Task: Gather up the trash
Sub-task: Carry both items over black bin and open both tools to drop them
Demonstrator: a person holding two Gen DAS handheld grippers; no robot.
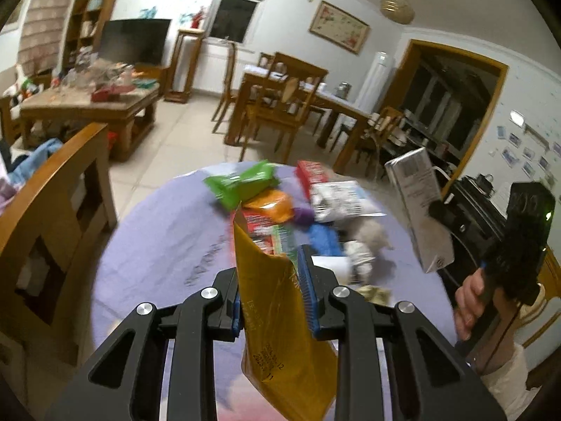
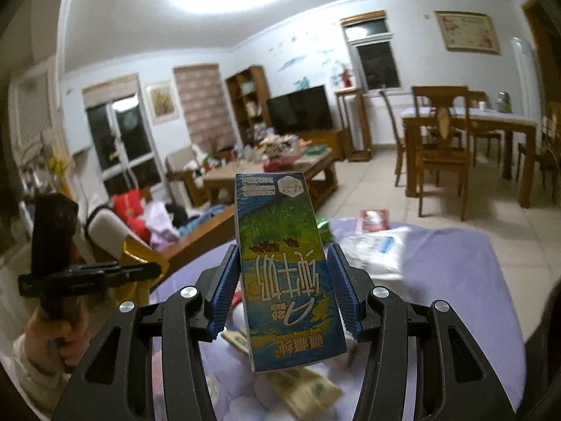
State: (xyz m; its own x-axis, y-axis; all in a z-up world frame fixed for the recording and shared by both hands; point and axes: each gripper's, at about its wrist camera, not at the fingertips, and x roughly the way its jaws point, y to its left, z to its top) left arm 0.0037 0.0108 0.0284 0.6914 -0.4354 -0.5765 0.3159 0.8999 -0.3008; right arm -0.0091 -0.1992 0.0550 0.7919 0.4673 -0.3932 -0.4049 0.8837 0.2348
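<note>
My left gripper (image 1: 271,289) is clamped narrow on a flat yellow packet (image 1: 280,319), lifted above the lilac-covered table (image 1: 157,231). My right gripper (image 2: 282,287) grips a blue-green milk carton (image 2: 284,263), printed side upside down, jaws at medium width. Ahead of the left tool, the remaining litter lies clustered: green wrapper (image 1: 242,184), orange packet (image 1: 270,205), white bag (image 1: 338,198).
</note>
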